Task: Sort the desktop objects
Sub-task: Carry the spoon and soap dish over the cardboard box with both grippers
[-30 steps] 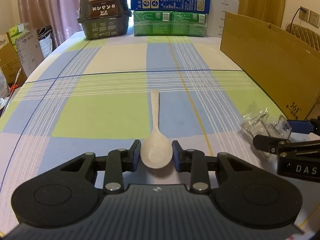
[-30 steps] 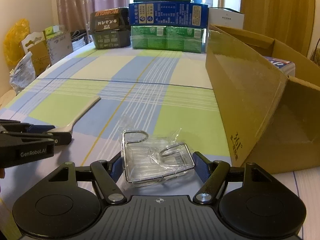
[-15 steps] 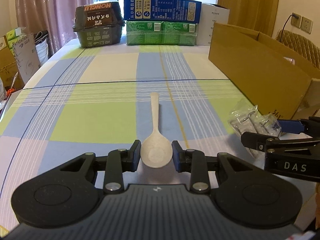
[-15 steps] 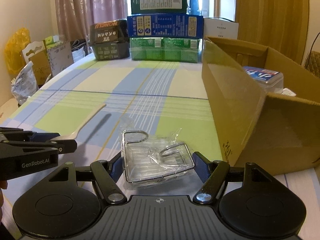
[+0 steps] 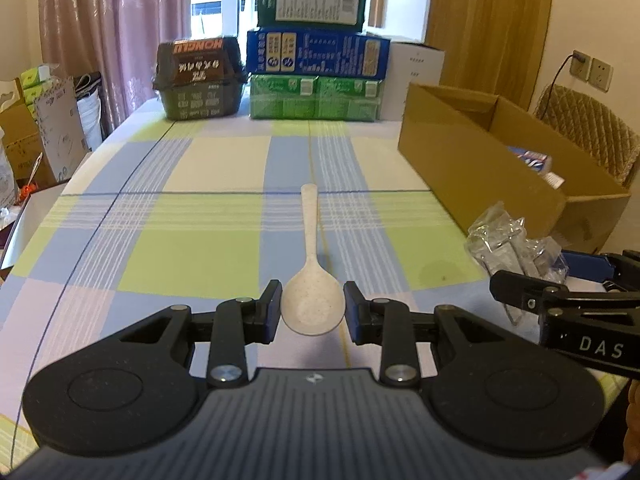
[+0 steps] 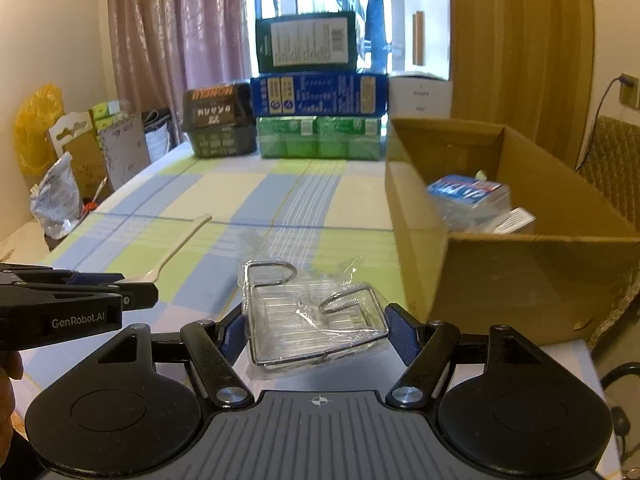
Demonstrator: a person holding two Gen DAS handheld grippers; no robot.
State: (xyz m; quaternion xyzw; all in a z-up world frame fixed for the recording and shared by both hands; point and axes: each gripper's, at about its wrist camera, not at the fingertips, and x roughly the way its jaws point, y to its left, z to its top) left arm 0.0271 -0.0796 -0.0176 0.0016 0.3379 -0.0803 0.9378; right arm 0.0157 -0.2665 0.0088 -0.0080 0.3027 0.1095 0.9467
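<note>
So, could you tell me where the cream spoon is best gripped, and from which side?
Grip the spoon across its wide bowl, coming from the bowl end, as the left gripper does now. The handle points straight away, so the fingers close on the bowl's two curved edges.

both tools raised | spoon (image 5: 311, 304), wire rack (image 6: 316, 324) lifted off table
</note>
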